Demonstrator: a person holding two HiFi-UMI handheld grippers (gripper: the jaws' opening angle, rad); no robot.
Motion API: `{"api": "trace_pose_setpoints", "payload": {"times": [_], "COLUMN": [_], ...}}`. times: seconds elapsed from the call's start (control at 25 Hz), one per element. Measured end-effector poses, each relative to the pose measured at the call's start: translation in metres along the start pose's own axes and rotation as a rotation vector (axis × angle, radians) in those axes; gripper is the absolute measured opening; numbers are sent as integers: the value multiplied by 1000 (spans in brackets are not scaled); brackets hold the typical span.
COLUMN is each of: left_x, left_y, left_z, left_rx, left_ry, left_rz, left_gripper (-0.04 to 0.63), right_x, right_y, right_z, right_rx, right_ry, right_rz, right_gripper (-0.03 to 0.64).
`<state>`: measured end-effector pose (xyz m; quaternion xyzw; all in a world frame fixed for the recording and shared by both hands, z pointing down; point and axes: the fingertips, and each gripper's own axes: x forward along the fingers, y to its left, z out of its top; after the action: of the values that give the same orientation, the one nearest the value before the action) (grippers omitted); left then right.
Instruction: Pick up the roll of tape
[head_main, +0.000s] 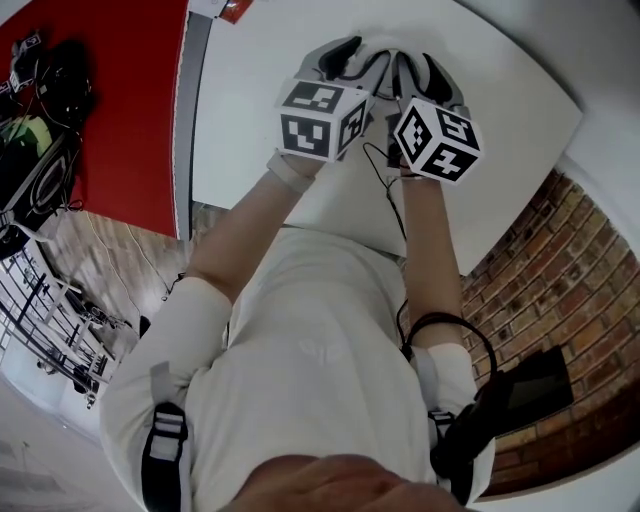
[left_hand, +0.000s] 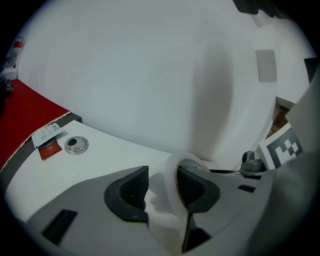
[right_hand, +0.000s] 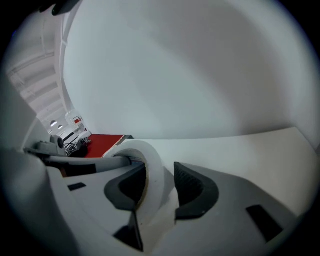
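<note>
- Head view: my left gripper (head_main: 352, 62) and right gripper (head_main: 420, 75) sit side by side, tips nearly meeting, over the white table (head_main: 260, 120). The roll of tape is hidden beneath them here.
- Left gripper view: the roll of tape (left_hand: 171, 172) stands on edge between my left gripper's (left_hand: 162, 187) jaws. The right jaw reaches into its hole and the left jaw is outside, so the white wall is pinched between them.
- Right gripper view: my right gripper (right_hand: 160, 190) mirrors that, with the left jaw in the hole and the right jaw outside, clamped on the roll's (right_hand: 150, 155) wall.
- Progress: I judge the grasp made with both claws. I cannot see under the roll, so I cannot tell if it is clear of the table. What remains is lifting it free.
</note>
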<state>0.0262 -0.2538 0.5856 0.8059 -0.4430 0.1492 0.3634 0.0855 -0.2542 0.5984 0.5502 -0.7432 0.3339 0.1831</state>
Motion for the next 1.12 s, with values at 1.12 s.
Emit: {"api": "trace_pose_setpoints", "payload": {"times": [1.12], "left_x": [-185], "left_y": [-148], "left_z": [118], "left_rx": [228], "left_ry": [-458], "left_rz": [64], "left_gripper": [166], "right_x": [-212], "right_y": [79], "right_z": [132], "right_rx": [-194], "right_ry": [-443], "right_rz": [122], "right_gripper": [167]}}
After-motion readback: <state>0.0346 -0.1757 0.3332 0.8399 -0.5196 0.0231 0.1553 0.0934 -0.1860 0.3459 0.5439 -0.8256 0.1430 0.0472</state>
